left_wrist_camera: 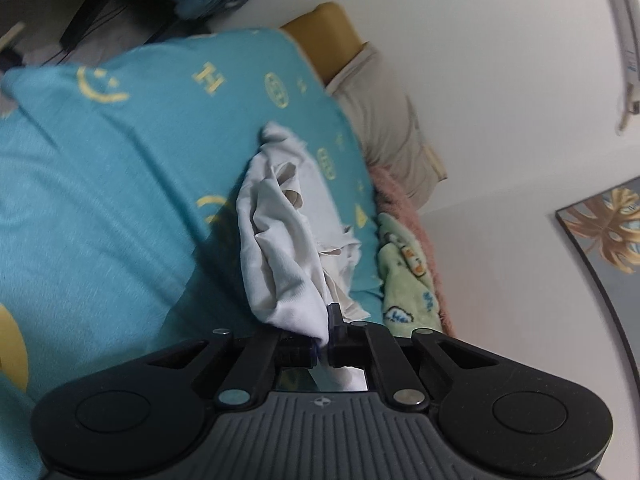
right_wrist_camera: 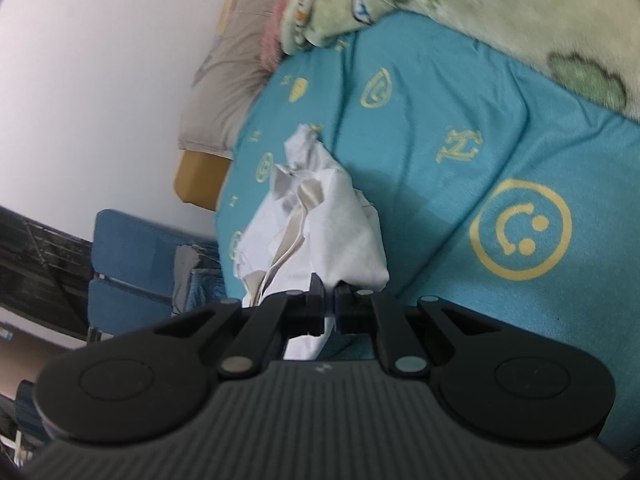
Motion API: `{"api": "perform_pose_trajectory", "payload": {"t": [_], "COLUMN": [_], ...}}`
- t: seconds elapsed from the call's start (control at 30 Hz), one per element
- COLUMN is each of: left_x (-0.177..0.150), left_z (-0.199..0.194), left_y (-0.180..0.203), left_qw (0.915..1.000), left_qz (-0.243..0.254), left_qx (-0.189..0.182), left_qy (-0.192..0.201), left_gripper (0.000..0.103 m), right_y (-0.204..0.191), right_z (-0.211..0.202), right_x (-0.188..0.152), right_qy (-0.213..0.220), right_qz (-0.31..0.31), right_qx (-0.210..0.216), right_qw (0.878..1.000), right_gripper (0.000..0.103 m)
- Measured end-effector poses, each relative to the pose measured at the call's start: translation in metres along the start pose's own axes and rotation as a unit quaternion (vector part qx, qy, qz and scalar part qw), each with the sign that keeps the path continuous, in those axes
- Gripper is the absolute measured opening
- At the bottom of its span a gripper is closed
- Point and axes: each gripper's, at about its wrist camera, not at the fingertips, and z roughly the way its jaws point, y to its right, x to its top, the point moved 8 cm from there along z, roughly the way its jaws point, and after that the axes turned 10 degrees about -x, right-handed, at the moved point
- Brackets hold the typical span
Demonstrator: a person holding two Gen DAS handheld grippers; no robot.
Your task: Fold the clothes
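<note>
A crumpled white garment hangs bunched over the teal bed sheet. My left gripper is shut on one edge of the garment and holds it up. In the right wrist view the same white garment hangs in folds, with a cream strap showing. My right gripper is shut on another edge of it, above the teal sheet. Both views are tilted and a little blurred.
A green patterned fleece blanket and a pink fuzzy one lie along the wall side of the bed; the green blanket also shows in the right wrist view. A grey pillow lies by the yellow headboard. A blue chair stands beside the bed.
</note>
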Motion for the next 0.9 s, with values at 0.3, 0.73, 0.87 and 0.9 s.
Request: {"api": "perform_pose_trajectory", "payload": {"t": [0.3,0.73,0.87,0.9], "left_x": [-0.011,-0.069,-0.054,-0.047], "left_z": [-0.063,-0.169,-0.152,-0.143], "left_y": [0.058,0.056,0.068,0.071], "left_qw": [0.9980,0.9994,0.9993,0.9994], "left_qz": [0.054,-0.002,0.010,0.016], "left_qx": [-0.033,-0.034,-0.037,-0.032], "left_qy": [-0.008,-0.010,-0.001,-0.002], "left_gripper": [0.004,0.004,0.005,0.005], "right_y": [-0.025,0.007,-0.005,-0.008], "right_z": [-0.084,-0.166,-0.151,-0.145], "right_x": [-0.011,-0.055,-0.041,-0.035], "right_qy": [0.049,0.032,0.032,0.032], "right_qz": [-0.031,-0.030,-0.027,-0.024], "right_qx": [0.057,0.092,0.086,0.085], "right_qw": [0.997,0.995,0.995,0.996], "right_gripper": [0.007,0.007,0.007,0.008]}}
